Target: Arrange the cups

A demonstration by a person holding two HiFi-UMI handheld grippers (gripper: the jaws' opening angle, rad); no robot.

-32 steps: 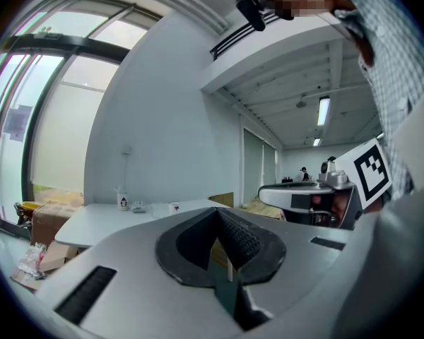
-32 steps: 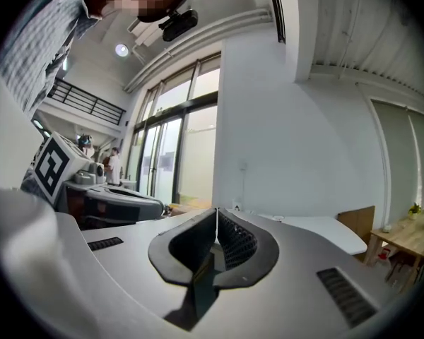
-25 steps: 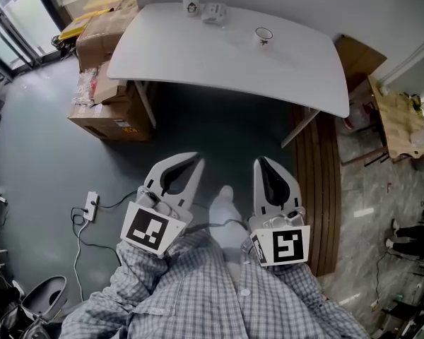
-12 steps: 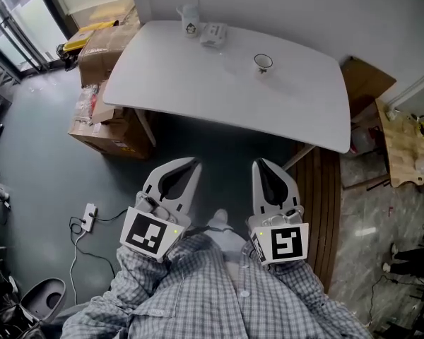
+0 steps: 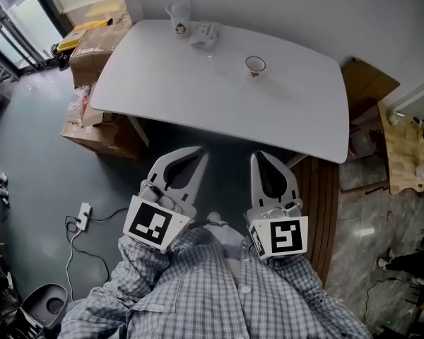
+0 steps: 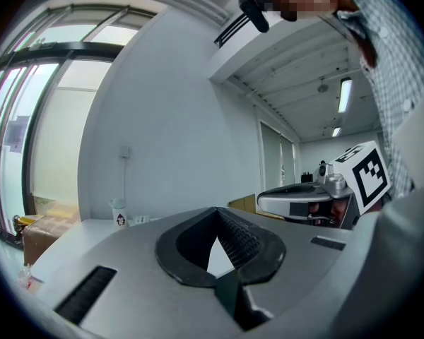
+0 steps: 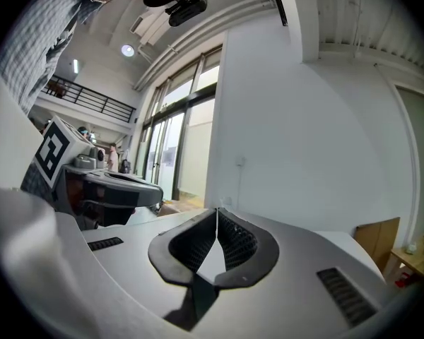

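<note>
Closed tip to tip on nothing: left gripper, right gripper. Cannot identify white item just beside cup on table; glass apart.

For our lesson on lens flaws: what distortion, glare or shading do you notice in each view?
Head view: the table edges bow, with a soft shadow beneath it. Left gripper view: fisheye, black corners, the window blown out. Right gripper view: the same circular dark rim, the wall curving.

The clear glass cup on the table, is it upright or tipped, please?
Upright: the clear glass cup shows its round rim facing up.
</note>
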